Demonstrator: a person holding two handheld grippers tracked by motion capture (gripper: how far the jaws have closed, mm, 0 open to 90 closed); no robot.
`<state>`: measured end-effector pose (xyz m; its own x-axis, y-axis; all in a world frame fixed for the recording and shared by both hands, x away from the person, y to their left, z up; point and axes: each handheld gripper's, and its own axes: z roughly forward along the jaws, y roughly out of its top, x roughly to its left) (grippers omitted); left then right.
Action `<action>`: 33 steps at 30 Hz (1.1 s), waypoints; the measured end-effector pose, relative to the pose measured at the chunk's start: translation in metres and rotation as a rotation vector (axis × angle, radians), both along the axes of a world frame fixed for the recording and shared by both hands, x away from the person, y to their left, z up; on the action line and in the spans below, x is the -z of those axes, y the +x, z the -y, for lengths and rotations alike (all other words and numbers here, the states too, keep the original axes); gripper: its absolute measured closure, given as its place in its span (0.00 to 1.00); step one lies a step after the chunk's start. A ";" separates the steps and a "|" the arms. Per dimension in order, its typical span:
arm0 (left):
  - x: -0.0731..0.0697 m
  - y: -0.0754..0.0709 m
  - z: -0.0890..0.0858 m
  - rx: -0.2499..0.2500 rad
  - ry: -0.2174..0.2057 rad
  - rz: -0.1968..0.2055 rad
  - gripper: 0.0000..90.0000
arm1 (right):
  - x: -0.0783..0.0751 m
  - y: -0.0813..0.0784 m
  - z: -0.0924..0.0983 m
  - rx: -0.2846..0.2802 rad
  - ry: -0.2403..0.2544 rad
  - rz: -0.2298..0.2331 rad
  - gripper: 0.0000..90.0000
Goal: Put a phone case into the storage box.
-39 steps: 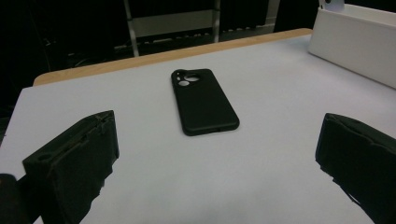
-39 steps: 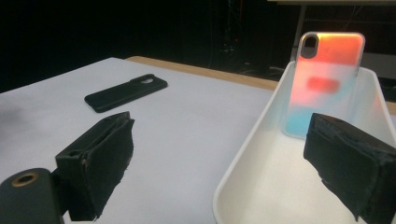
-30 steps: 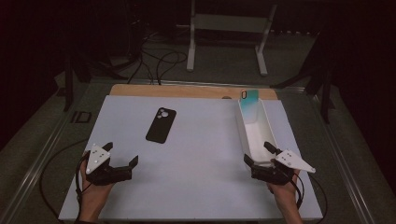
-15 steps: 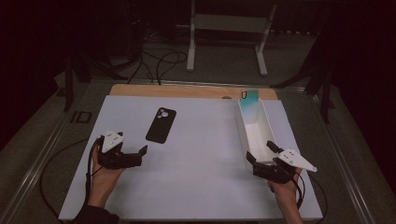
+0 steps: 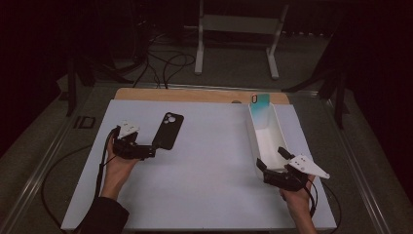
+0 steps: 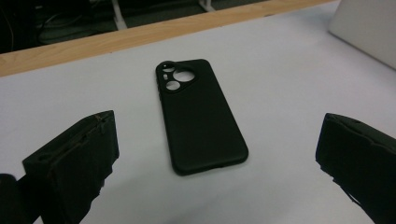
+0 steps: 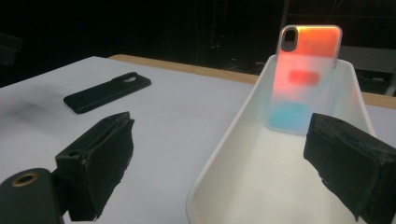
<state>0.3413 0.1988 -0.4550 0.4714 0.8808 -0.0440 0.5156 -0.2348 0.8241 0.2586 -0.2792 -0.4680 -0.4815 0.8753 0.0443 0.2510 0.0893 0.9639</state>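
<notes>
Left claw point(image 5: 152, 150) stands on the left half of the bench point(image 5: 209, 165), held in the person's left hand point(image 5: 117, 163). Its 2 jaws are spread wide and hold nothing. In the left gripper view the jaws flank the near end of the black phone case point(image 6: 201, 119) without touching it; bare white surface shows between each jaw and the case.

The black phone case lies flat, back side up, on the white bench top, left of centre. Its camera cut-outs point(image 6: 170, 77) point to the far edge. In the high view the case point(image 5: 168, 130) sits just beyond the left claw, near end closest to the jaws.

Right claw point(image 5: 272, 165) is at the near right, held in the right hand point(image 5: 297, 197). Its jaws are parted and empty, set at the near end of the white tray point(image 5: 272, 141).

The white tray runs near to far along the right side of the bench. 1 iridescent phone case point(image 7: 306, 77) leans upright against the tray's far wall, its camera opening at top left in the right gripper view. Contact between the right jaws and the tray rim cannot be determined.
</notes>
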 end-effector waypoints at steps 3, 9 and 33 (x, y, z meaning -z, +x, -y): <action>0.002 0.007 0.004 -0.003 0.015 -0.015 0.00 | 0.000 0.000 0.000 0.000 0.002 0.000 0.09; 0.010 0.026 0.015 -0.015 0.031 -0.069 0.00 | 0.000 0.000 -0.001 -0.003 -0.003 -0.002 0.09; 0.044 0.074 0.038 -0.068 0.057 -0.240 0.00 | 0.001 -0.001 -0.001 0.001 0.009 0.001 0.09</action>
<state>0.4149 0.1612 -0.4990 0.3927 0.9145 -0.0971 0.7109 -0.2349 0.6629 0.2578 -0.2780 -0.4693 -0.4807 0.8753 0.0519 0.2503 0.0802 0.9648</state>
